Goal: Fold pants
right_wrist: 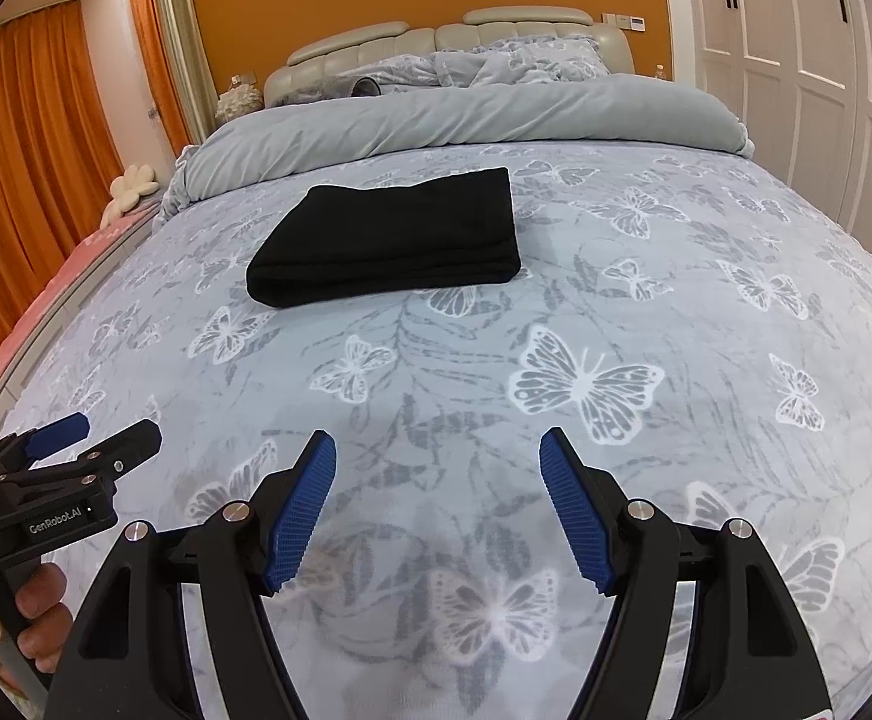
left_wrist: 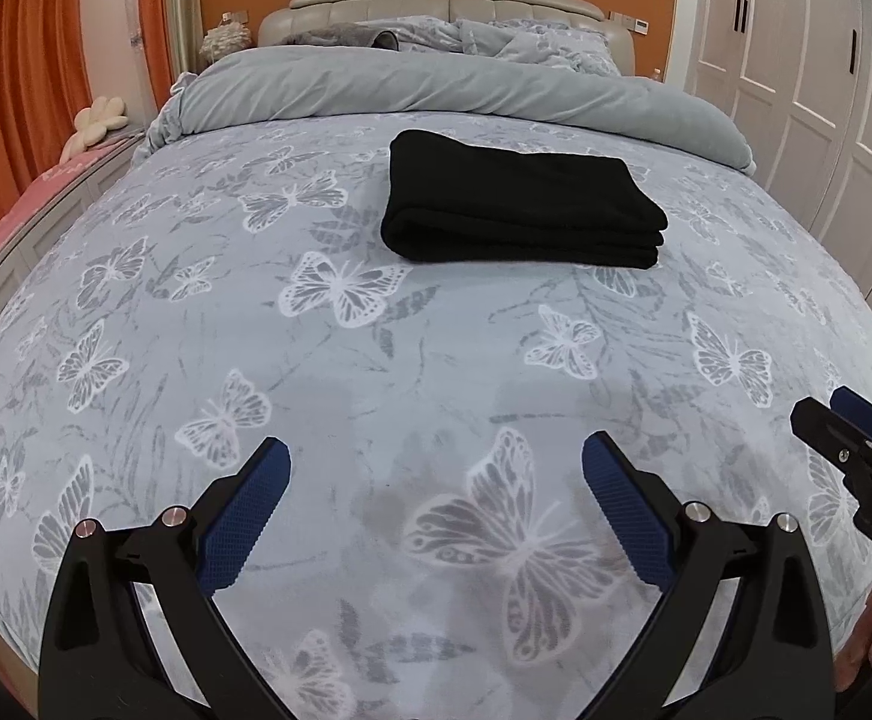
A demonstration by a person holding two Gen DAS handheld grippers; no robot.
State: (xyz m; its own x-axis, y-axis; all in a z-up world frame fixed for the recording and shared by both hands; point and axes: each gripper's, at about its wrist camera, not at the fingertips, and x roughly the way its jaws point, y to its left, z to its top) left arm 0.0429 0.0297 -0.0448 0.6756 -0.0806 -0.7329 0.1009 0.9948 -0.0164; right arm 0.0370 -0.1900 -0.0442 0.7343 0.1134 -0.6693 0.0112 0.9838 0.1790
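Observation:
Black pants (left_wrist: 514, 201) lie folded into a thick rectangle on the butterfly-print bedspread (left_wrist: 376, 360), in the middle of the bed; the right wrist view shows the same pants (right_wrist: 388, 240) left of centre. My left gripper (left_wrist: 436, 456) hovers open over the near part of the bed, well short of the pants, with nothing between its blue pads. My right gripper (right_wrist: 439, 450) is open too and holds nothing. Each gripper shows at the edge of the other's view: the right gripper (left_wrist: 820, 411) at the right edge, the left gripper (right_wrist: 112, 426) at the left edge with a hand (right_wrist: 28, 618) on its handle.
A grey duvet (left_wrist: 436, 84) is rolled back across the head of the bed, with pillows and a padded headboard (left_wrist: 436, 6) behind. White wardrobe doors (left_wrist: 808, 72) line the right side. Orange curtains (left_wrist: 10, 96) and a pink-topped bench (left_wrist: 46, 180) stand on the left.

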